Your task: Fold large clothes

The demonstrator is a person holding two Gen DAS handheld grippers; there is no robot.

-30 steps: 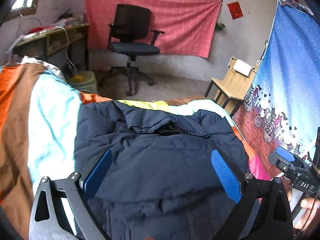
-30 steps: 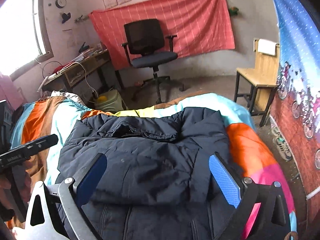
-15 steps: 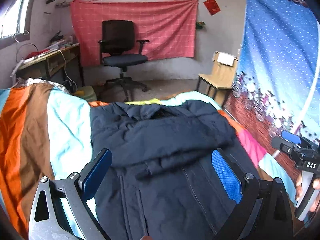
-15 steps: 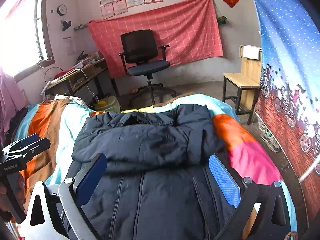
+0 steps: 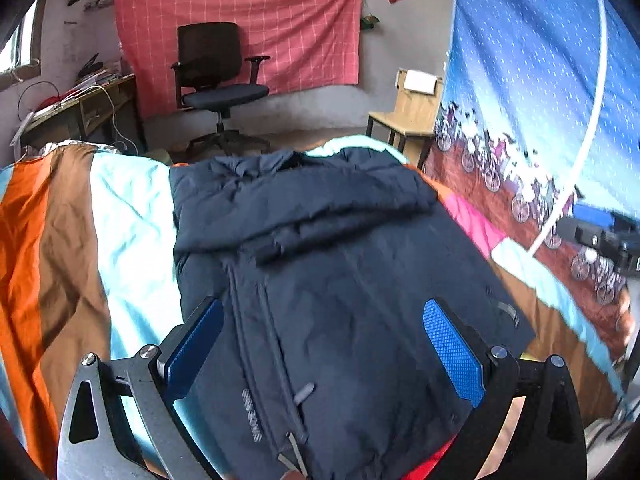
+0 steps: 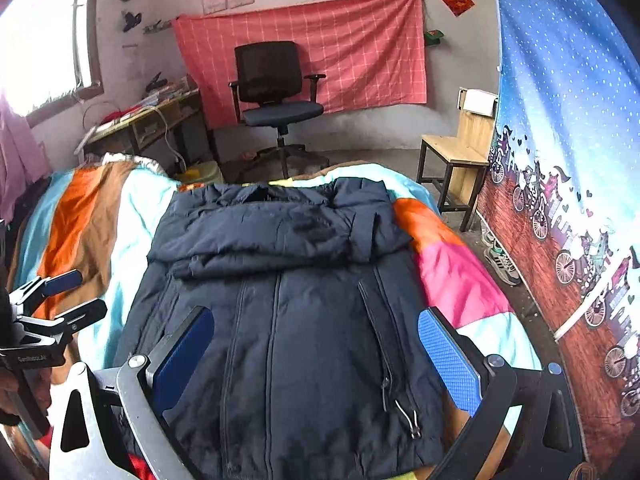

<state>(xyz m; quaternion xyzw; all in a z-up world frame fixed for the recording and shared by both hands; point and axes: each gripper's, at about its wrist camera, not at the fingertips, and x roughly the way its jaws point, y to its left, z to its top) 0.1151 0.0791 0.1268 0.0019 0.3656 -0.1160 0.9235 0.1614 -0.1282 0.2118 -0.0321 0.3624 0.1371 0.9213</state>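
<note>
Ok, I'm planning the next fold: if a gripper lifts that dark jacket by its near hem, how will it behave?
The navy jacket will probably sag and drape, since its folded sleeves already lie slumped. Its padded look suggests bulk, so thick layers may slip from the open right gripper.

Each hand-held two-finger gripper, left [image 5: 322, 348] and right [image 6: 316, 350], has two blue textured rubber pads [image 6: 448, 358] on flat brackets, one silver metal, one black, with triangular cut-outs and round silver screws [image 6: 493, 360]. The handle carries small white lettering, illegible.
</note>
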